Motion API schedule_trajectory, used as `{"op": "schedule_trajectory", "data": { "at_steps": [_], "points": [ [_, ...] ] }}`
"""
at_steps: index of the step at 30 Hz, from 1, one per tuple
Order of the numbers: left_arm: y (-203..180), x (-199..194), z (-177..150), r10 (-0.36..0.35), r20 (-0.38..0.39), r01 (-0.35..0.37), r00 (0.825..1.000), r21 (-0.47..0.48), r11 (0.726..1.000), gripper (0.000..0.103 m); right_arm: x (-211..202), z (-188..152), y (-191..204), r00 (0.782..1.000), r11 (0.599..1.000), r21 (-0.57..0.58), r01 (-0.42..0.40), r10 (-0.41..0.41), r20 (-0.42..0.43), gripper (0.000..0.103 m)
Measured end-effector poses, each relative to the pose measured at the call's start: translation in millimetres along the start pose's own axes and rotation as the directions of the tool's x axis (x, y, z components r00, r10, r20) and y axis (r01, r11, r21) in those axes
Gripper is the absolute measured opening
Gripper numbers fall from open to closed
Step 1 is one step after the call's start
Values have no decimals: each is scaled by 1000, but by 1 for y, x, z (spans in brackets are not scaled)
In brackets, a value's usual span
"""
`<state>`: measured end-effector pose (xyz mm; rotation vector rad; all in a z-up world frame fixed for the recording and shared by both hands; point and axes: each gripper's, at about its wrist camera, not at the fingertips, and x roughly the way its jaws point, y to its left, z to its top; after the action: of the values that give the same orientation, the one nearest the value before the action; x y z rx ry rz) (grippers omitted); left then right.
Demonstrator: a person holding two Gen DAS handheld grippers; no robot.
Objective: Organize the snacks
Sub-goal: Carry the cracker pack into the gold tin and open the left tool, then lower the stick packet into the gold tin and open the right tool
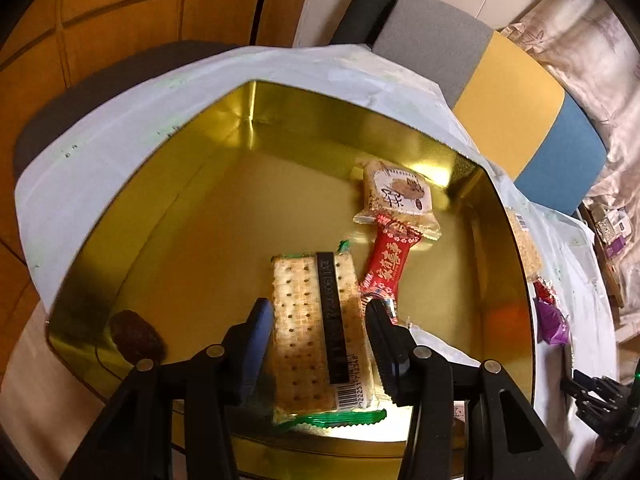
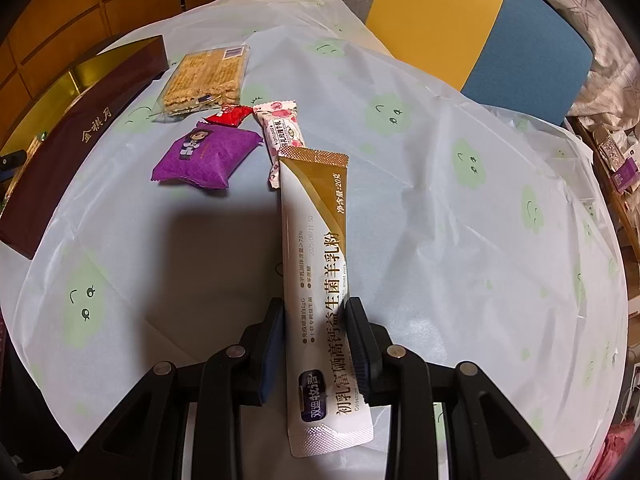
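My left gripper (image 1: 318, 306) hangs over the open gold tin (image 1: 280, 120), shut on a clear pack of crackers (image 1: 308, 320) with a green-edged wrapper. On the tin's floor lie a white rice-cake pack (image 1: 400, 196), a red candy (image 1: 386, 268) and a dark brown lump (image 1: 136, 338). Above the tablecloth (image 2: 440, 200), my right gripper (image 2: 315, 304) is shut on a long white-and-gold powder sachet (image 2: 316, 240), held lengthwise. Beyond the sachet lie a purple packet (image 2: 208, 156), a small red candy (image 2: 230, 114), a pink flowered candy (image 2: 280, 132) and a rice-crisp pack (image 2: 208, 76).
The tin's dark brown outer wall (image 2: 80, 140) stands at the left of the loose snacks. A chair with grey, yellow and blue panels (image 1: 512, 112) is behind the table. Cluttered boxes (image 2: 624, 168) sit off the table's right edge.
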<state>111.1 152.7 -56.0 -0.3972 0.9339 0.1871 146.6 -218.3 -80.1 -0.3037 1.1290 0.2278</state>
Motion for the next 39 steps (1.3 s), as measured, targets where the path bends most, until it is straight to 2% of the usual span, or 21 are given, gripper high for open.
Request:
{"op": "schedule_trajectory", "data": {
  "at_steps": [3,5,7,10,12,14,16,18,20,21,23,26,31,35,39],
  "points": [
    [-2,-18,-1,29,81,-31,996,17,999,49,0,0,0,1000,1000,-1,0,0,2,31],
    [-7,-30,-3,23,128,-29,991,46,999,49,0,0,0,1000,1000,-1,-1,1,1,31],
    [-16,-42,-5,-12,165,-3,986,86,996,49,0,-1,0,1000,1000,1,-2,2,2,31],
    [-40,-58,-19,-119,177,83,977,200,976,49,0,-1,0,1000,1000,3,0,0,4,31],
    [-60,-66,-35,-232,139,183,963,297,937,50,0,-1,1,1000,1000,5,0,0,5,31],
    [-82,-72,-55,-333,79,278,940,391,878,50,0,-2,0,1000,1000,10,-3,3,7,31],
    [-107,-74,-79,-416,3,364,909,479,799,50,0,-2,-1,1000,1000,15,-7,7,8,31],
    [-129,-74,-101,-452,-62,410,890,546,731,50,0,-2,-2,1000,1000,20,-8,8,8,31],
    [-142,-70,-116,-465,-109,436,879,582,687,50,0,-1,-2,1000,1000,29,-8,7,8,30],
    [-147,-66,-124,-465,-131,445,875,596,668,50,0,-1,-2,1000,999,34,-7,6,8,29],
    [-154,-56,-135,-456,-169,456,874,610,648,50,-1,0,-2,1000,999,44,-3,3,5,27],
    [-155,-40,-140,-436,-203,465,877,590,660,50,-2,2,-3,1000,998,63,2,-2,-8,25],
    [-145,-20,-133,-424,-209,466,881,531,707,50,-16,3,-5,1000,993,114,-21,22,0,23],
    [-143,-19,-141,-438,-195,470,878,530,706,50,-42,5,-4,998,989,141,-40,34,46,23],
    [-141,-23,-147,-446,-183,468,876,539,700,53,-65,18,3,989,980,143,-135,124,83,23]
  ]
}}
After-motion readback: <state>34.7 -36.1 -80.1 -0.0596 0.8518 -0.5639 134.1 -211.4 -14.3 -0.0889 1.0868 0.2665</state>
